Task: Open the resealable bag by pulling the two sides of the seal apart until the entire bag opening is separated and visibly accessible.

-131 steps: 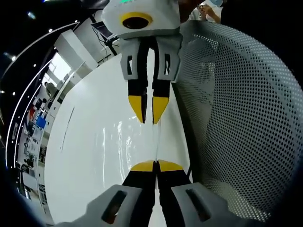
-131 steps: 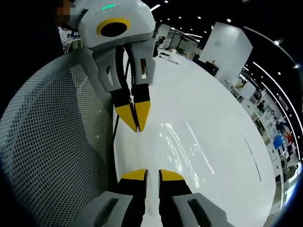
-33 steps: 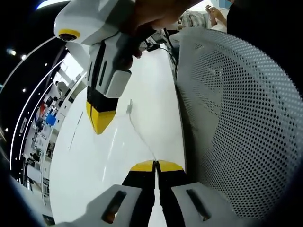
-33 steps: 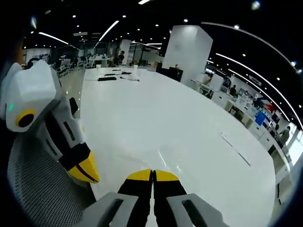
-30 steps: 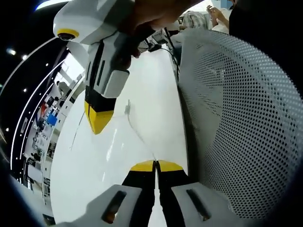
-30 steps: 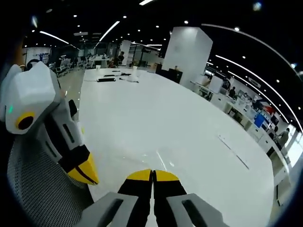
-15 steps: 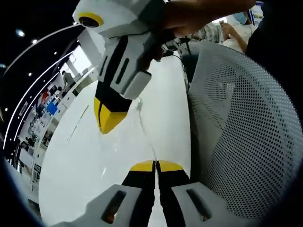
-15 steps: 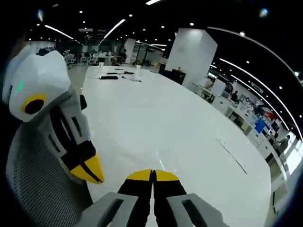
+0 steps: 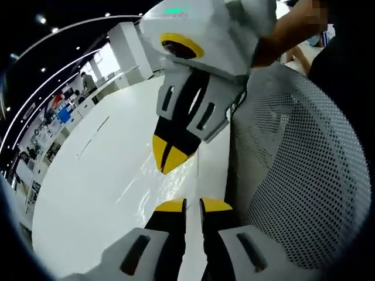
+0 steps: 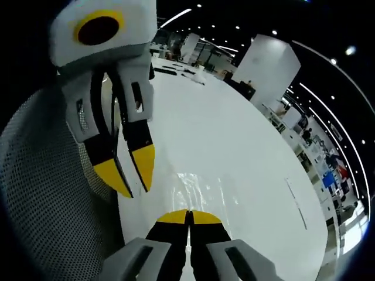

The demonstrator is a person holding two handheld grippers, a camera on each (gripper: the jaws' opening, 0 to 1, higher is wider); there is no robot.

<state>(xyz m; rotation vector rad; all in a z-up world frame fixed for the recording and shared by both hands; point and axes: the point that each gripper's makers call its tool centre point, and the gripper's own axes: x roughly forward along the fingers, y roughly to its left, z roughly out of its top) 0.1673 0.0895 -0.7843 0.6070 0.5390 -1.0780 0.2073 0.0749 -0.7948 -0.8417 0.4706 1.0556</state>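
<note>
In the left gripper view, my left gripper [image 9: 193,205] stands with its yellow tips slightly apart over the white table [image 9: 99,175]. The clear resealable bag [image 9: 167,175] lies glinting on the table just ahead. My right gripper [image 9: 171,157] comes down from above, tips pressed together, beside the white mesh chair back [image 9: 293,175].

In the right gripper view, my right gripper [image 10: 188,218] is closed tight; whether it pinches the bag's [image 10: 196,187] film I cannot tell. My left gripper [image 10: 130,170] hangs tips parted.
</note>
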